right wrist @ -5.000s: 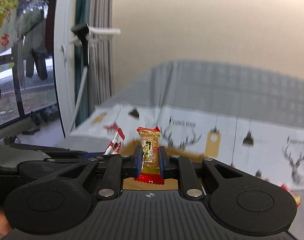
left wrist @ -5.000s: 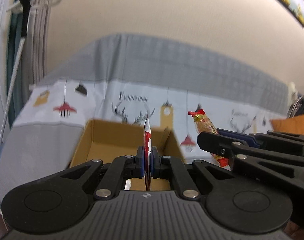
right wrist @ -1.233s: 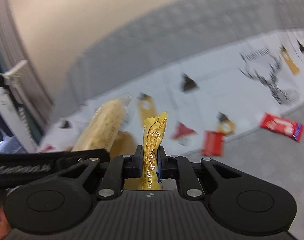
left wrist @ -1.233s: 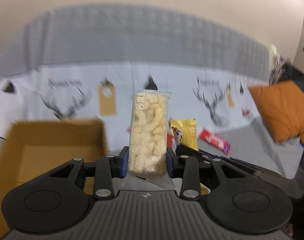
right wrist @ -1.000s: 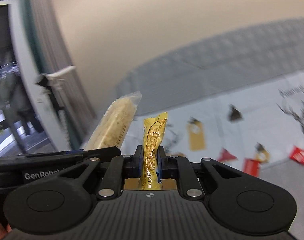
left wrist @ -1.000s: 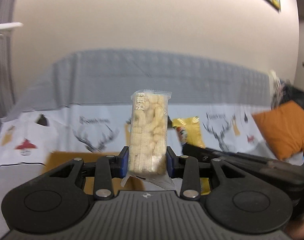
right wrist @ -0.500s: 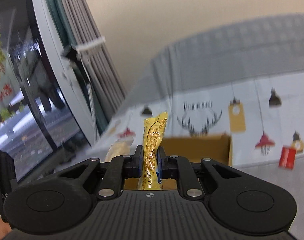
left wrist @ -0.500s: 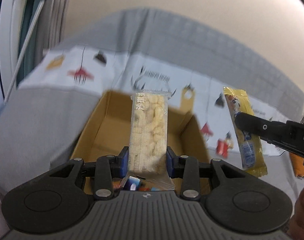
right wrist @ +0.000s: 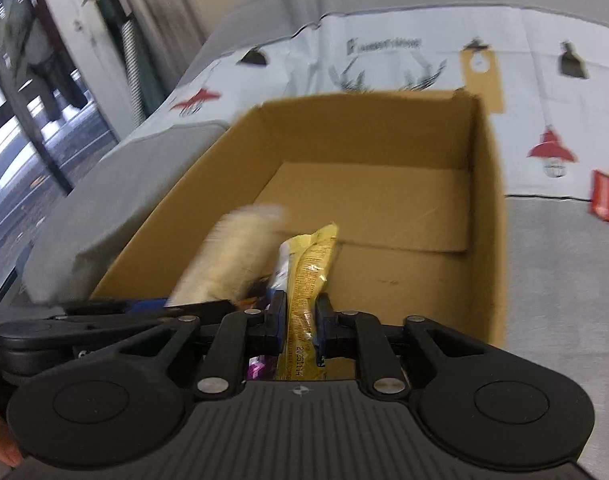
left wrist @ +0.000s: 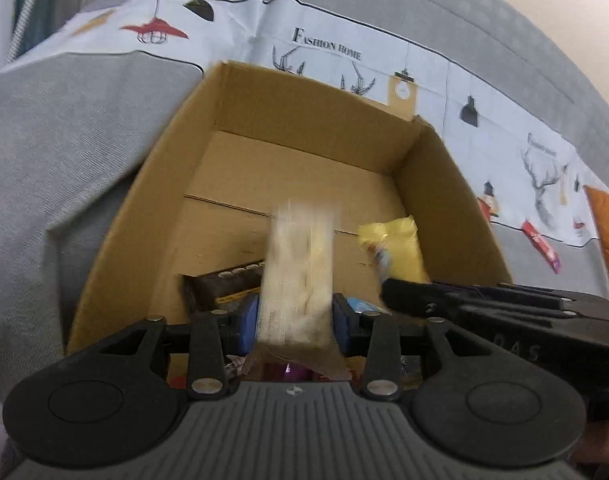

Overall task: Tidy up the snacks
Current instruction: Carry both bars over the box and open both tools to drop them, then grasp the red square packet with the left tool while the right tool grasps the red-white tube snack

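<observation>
An open cardboard box [left wrist: 296, 116] [right wrist: 484, 184] sits on the grey sofa. My left gripper [left wrist: 295, 320] holds a pale rice-cracker bar [left wrist: 300, 276] between its pads; the bar is blurred and points down into the box. My right gripper [right wrist: 300, 320] is shut on a yellow snack packet [right wrist: 306, 280], also over the box. The yellow packet [left wrist: 392, 248] and right gripper show in the left wrist view; the cracker bar [right wrist: 232, 256] shows in the right wrist view. Several snacks, one dark brown [left wrist: 220, 284], lie on the box floor.
A white printed cloth [left wrist: 344, 48] covers the sofa behind the box. Red snack packets lie on the sofa to the right [left wrist: 540, 244] [right wrist: 606, 200]. An orange cushion [left wrist: 608, 236] is at far right. Curtains and a window [right wrist: 44, 80] are to the left.
Both grippers have swung left and tipped down from the sofa to right over the box, now lower and closer inside it. The cracker bar is now blurred between the left pads.
</observation>
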### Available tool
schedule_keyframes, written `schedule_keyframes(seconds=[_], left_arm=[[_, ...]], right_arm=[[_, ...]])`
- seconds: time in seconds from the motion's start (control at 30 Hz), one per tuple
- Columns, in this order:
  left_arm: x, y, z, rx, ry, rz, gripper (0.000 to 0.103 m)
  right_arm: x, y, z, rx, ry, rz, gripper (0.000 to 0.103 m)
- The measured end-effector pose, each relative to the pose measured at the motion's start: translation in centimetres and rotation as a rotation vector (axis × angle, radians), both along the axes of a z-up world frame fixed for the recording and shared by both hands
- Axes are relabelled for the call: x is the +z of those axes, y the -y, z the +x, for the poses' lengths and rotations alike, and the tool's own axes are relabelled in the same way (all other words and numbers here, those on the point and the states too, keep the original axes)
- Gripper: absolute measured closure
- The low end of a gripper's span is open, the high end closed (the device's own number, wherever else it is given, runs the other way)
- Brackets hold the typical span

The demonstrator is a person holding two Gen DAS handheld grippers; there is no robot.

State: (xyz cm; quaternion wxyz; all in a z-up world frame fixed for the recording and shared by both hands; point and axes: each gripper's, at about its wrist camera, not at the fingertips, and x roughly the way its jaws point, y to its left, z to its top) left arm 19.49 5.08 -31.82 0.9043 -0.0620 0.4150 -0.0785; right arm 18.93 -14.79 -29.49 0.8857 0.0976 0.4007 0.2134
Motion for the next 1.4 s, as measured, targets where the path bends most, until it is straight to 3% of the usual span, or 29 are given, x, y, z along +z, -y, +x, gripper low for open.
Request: schedule_keyframes(seconds=[0.03, 0.07, 0.1, 0.13, 0.17, 0.27, 0.33, 0.5, 0.53, 0.8, 1.0, 1.13, 1.27, 1.4], left_arm=[[0.3, 0.1, -0.2, 0.037, -0.003, 0.049, 0.035], [0.7, -0.1, -0.2, 0.06, -0.001, 0.07, 0.027], [1.1, -0.3, -0.2, 0.071, 0.007, 0.062, 0.017], [1.7, -0.6, -0.4, 0.062, 0.019, 0.037, 0.014], [2.2, -0.6, -0.7, 0.053, 0.026, 0.024, 0.014], [4.3, 0.6, -1.8, 0.049, 0.062, 0.039, 0.01], [5.6, 1.8, -2.2, 0.036, 0.083, 0.023, 0.006], [7.4, 6.0, -2.3, -0.014, 0.094, 0.014, 0.006], [7.6, 6.8, -2.3, -0.032, 0.094, 0.005, 0.002], [8.9, 15.0, -0.2, -0.164, 0.113, -0.077, 0.0], [6.1, 22.5, 4.3, -0.237, 0.05, -0.061, 0.0], [3.2, 27.1, 8.2, -0.28, 0.015, -0.064, 0.0], [-0.2, 30.9, 12.4, -0.293, 0.018, -0.049, 0.0], [-4.6, 34.9, 17.1, -0.324, -0.027, -0.005, 0.0]], right_arm=[[-0.1, -0.1, 0.2, 0.003, -0.001, 0.005, 0.057], [0.0, 0.1, 0.2, -0.02, 0.006, 0.005, 0.049], [0.3, 0.7, 0.0, -0.048, 0.017, 0.013, 0.03], [0.5, 1.5, -0.2, -0.074, 0.029, 0.039, 0.005], [0.8, 2.3, -0.3, -0.091, 0.036, 0.074, 0.001], [1.9, 4.6, -0.9, -0.118, 0.067, 0.143, 0.0], [2.6, 5.7, -1.8, -0.145, 0.099, 0.105, 0.0], [4.2, 9.9, -4.3, -0.202, 0.184, 0.131, 0.0], [4.2, 10.7, -4.3, -0.226, 0.194, 0.126, 0.0], [3.3, 18.9, -5.1, -0.449, 0.203, 0.045, 0.0], [0.3, 27.3, -5.0, -0.555, 0.21, 0.235, 0.0], [-2.4, 32.0, -3.6, -0.593, 0.274, 0.201, 0.0], [-5.7, 36.3, -1.3, -0.671, 0.223, 0.13, 0.001], [-6.9, 39.6, 1.6, -0.69, 0.239, 0.038, 0.001]])
